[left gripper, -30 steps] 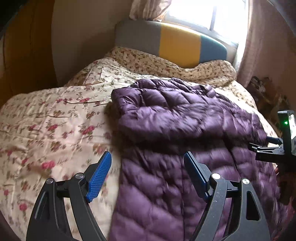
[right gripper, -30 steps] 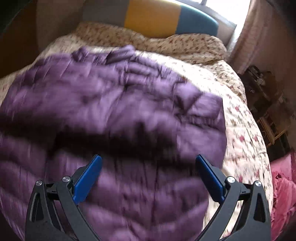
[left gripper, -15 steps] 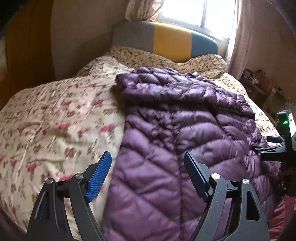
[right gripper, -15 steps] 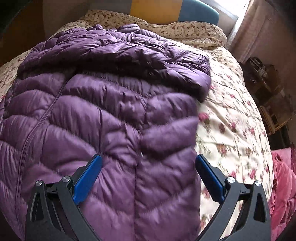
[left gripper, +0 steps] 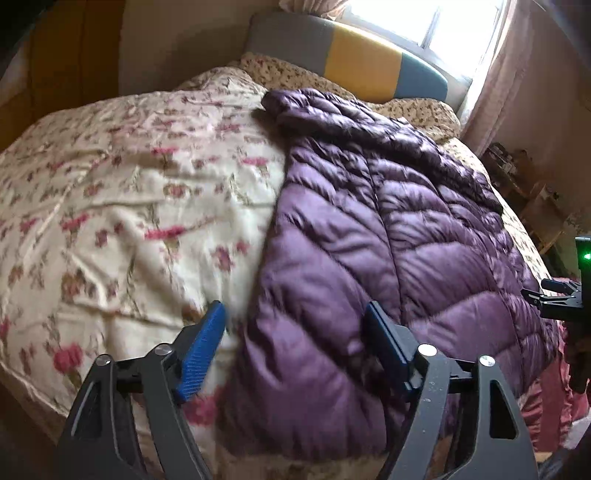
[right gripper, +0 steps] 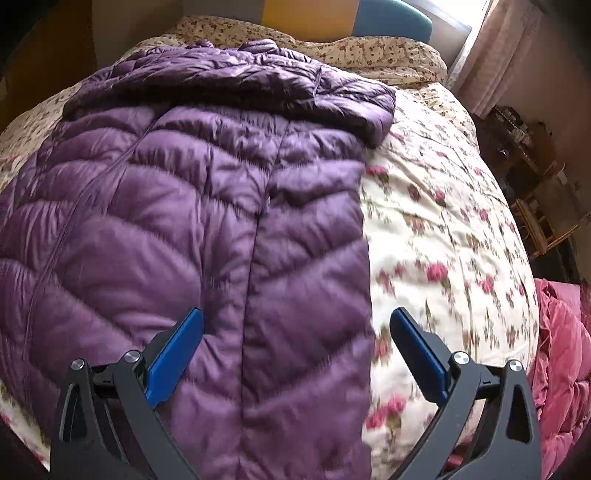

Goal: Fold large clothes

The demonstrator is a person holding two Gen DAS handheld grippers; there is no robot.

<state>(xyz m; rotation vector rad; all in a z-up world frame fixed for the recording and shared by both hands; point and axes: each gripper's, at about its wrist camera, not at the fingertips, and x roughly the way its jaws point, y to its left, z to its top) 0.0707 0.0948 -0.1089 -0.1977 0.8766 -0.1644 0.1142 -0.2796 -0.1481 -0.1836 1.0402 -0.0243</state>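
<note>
Right wrist: purple jacket [right gripper: 184, 229] on floral bedspread [right gripper: 443, 229].

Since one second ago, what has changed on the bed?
Both grippers drew back toward the jacket's near end. The left gripper, its jaws just closing a little, straddles the left edge; the right gripper straddles the right edge. Neither grips. The jacket stays flat on the quilt.

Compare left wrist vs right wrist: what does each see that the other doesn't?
Left wrist only: the wide bare stretch of floral cream bedspread on the jacket's left, the bright window, and the other claw's black body with a green light at the right edge.

Right wrist only: the crumpled pink quilted fabric at the bed's right edge.

Both: the purple quilted puffer jacket lying on the bed, the grey, yellow and teal headboard, and each view's own claw open above a jacket side edge.
</note>
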